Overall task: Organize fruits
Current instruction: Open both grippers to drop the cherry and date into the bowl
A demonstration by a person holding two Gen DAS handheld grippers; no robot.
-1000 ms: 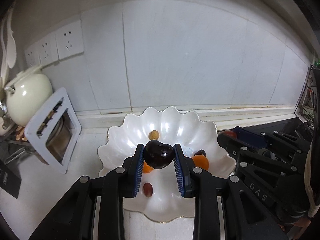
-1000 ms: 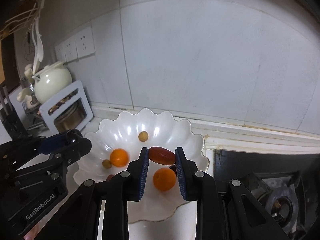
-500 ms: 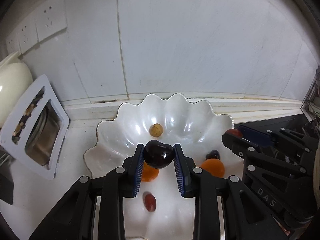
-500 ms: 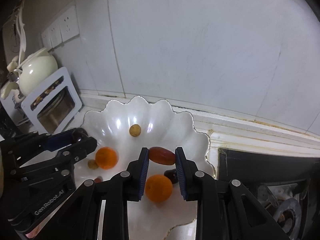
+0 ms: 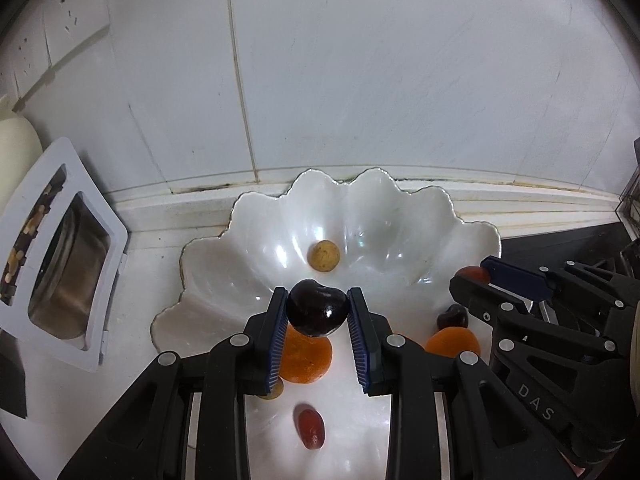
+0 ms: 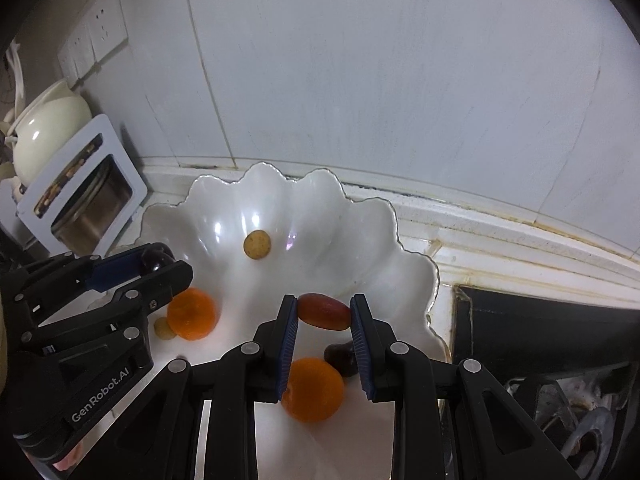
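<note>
We record a dark, glossy, heart-shaped cherry, nearly black, with one small highlight on its skin. The left gripper is clamped on it, blue pads pressing both flanks, and holds it above the white scalloped bowl. The right gripper is clamped end to end on a red, oblong, smooth-skinned date, also above the bowl.

In the left wrist view, an orange citrus fruit lies directly beneath the held cherry at 6 o'clock, partly hidden by it. A small red oval fruit lies farther toward 6 o'clock between the gripper arms. A tan round fruit rests at 12 o'clock on the bowl's inner slope, well apart from the pads. A second citrus fruit and a second dark cherry touch at 3 o'clock, just beside the right gripper's arm.

In the right wrist view, a small yellowish fruit touches the left-hand citrus at 9 o'clock.

The bowl's wavy rim stands near the tiled wall at 12 o'clock. A white-framed container stands at 9 o'clock, apart from the rim. A black stove surface adjoins the rim at 3 o'clock. The bowl's centre floor between the two citrus fruits is open.
</note>
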